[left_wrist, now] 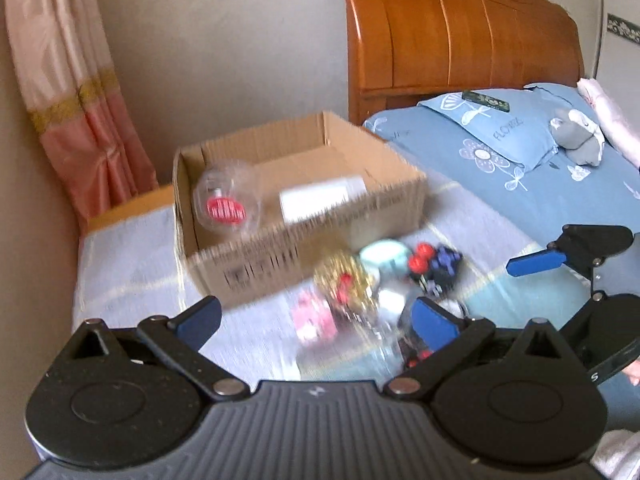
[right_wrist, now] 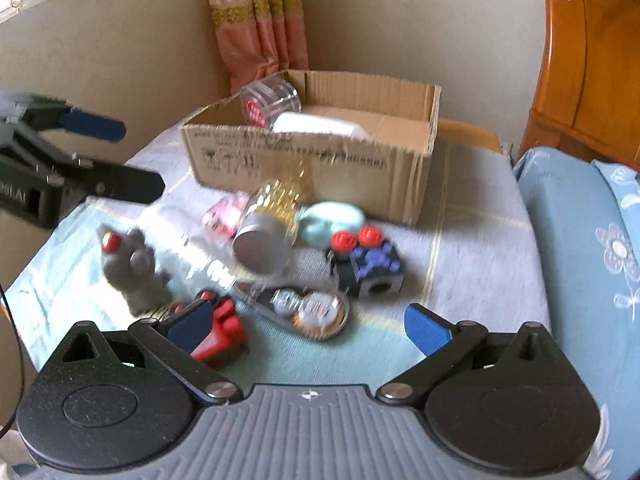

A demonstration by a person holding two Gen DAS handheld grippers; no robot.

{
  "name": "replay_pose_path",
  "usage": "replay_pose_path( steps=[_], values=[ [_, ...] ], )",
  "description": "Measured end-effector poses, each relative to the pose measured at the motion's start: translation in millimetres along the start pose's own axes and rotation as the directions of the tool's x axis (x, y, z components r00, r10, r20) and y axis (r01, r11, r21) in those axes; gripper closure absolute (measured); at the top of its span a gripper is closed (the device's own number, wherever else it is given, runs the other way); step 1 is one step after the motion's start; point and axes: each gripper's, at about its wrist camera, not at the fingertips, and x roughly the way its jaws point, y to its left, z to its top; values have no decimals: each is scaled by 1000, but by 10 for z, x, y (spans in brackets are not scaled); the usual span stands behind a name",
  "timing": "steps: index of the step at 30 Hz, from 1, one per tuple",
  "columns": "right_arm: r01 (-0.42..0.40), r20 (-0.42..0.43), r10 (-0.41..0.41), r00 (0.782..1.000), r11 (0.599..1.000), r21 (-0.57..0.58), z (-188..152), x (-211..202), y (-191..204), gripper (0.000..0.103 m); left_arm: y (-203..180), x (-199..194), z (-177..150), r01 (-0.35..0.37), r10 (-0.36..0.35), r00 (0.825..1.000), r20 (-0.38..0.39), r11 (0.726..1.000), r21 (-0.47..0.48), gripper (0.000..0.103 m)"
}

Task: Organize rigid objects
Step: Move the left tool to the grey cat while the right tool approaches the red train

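Left wrist view: your left gripper (left_wrist: 318, 314) has its jaws spread wide with nothing between the blue pads. It points down at a cloth-covered table (left_wrist: 128, 264). Ahead stands an open cardboard box (left_wrist: 304, 236), which already holds a clear jar with a red label (left_wrist: 226, 200) lying on its side and a white flat item (left_wrist: 320, 200) beside it. Loose objects lie in a blurred cluster just in front of the box: a gold-patterned jar (left_wrist: 348, 280), a pale green oval piece (left_wrist: 384, 258) and a black cube with red knobs (left_wrist: 436, 266). Your right gripper (left_wrist: 560, 280) enters at the right edge, jaws apart and empty. A bed with blue bedding (left_wrist: 520, 184) sits beside the table. Right wrist view: your right gripper (right_wrist: 306, 326) is also fully parted and grips nothing. Between and beyond its pads you see a clear case of round metal pieces (right_wrist: 308, 308), a red toy (right_wrist: 222, 332) partly behind the left pad, a grey figure (right_wrist: 132, 272), a clear plastic bottle (right_wrist: 192, 248), the gold-patterned jar tilted on the pile, and the black cube near the box. The left gripper shows at the left edge, well apart from the pile.
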Motion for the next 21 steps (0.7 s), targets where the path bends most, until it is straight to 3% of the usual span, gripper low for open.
replay_pose_path(
  steps=[7,21],
  values=[
    [-32,-3,32,999,999,7,-112,-15,134,0,-119,43,-389,22,-23,1000,-21,999,-30,2],
    [-35,-53,31,998,996,-85,-156,184,352,0,141,267,-755,-54,43,997,-67,984,-168,2]
  ],
)
